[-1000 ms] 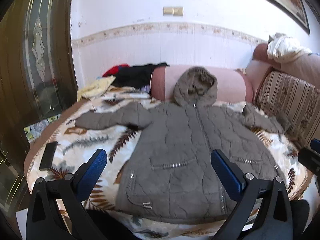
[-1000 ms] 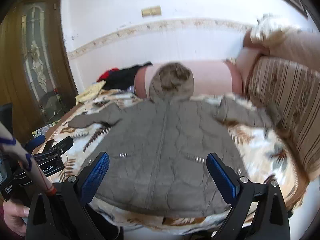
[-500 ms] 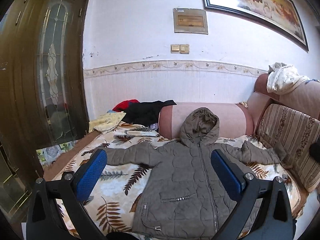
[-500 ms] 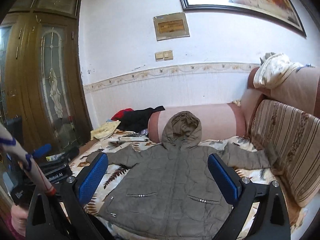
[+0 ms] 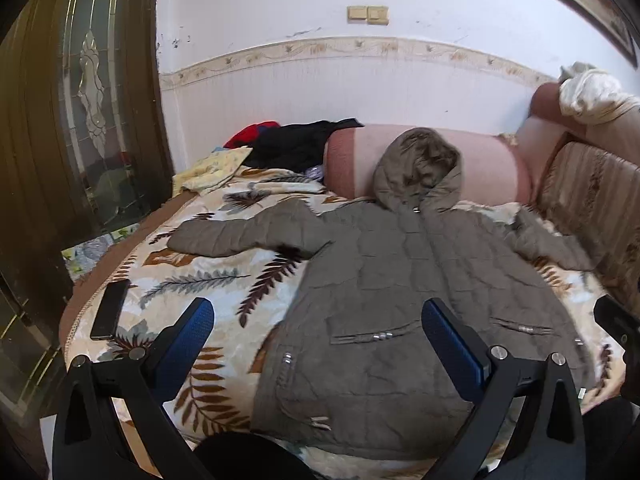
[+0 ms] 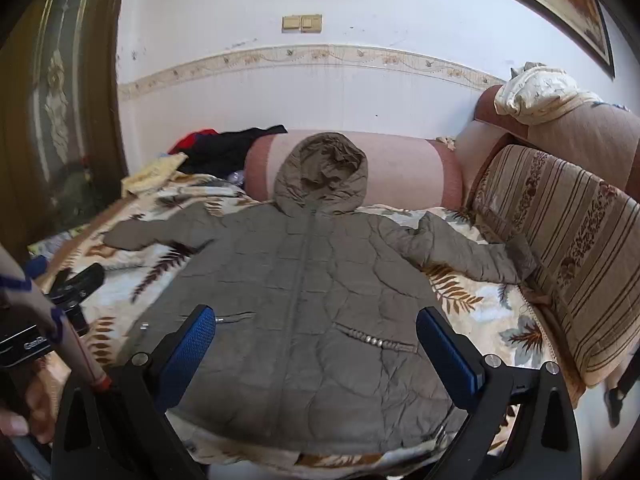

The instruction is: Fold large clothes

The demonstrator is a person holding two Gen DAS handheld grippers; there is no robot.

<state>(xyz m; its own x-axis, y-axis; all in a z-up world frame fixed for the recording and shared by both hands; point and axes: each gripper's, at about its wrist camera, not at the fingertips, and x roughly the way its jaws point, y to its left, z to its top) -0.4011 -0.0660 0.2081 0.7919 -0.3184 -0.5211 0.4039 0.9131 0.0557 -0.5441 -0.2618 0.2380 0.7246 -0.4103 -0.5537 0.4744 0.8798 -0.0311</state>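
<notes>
Though the coat (image 5: 400,300) is spread flat and zipped on the bed (image 5: 208,280), face up with its hood (image 5: 416,168) propped against the bolster (image 5: 488,168), no fold shows in it. In the left wrist view the left gripper (image 5: 316,344) hangs above the near hem with its fingers wide apart and nothing between them. The left sleeve (image 5: 240,236) lies straight out over the leaf-print cover, free on all sides. A phone (image 5: 110,308) rests near the bed's edge, well apart from the coat but in the way if cloth gets swept that way. Dark and red clothes (image 5: 296,144) are heaped past the sleeve, against the wall.

In the right wrist view the right gripper (image 6: 316,344) also hovers over the hem, fingers wide apart and empty. The right sleeve (image 6: 464,252) runs out until its cuff touches the striped cushion (image 6: 560,264), so that side is cramped. The other handheld tool and a hand (image 6: 28,408) show at the lower left edge.

The quilted padding looks soft, bulky and fairly light; I judge it will spring back from a crease and its smooth shell may slide under the pads. Pinching each cuff, then the hem corners, seems the best hold.
</notes>
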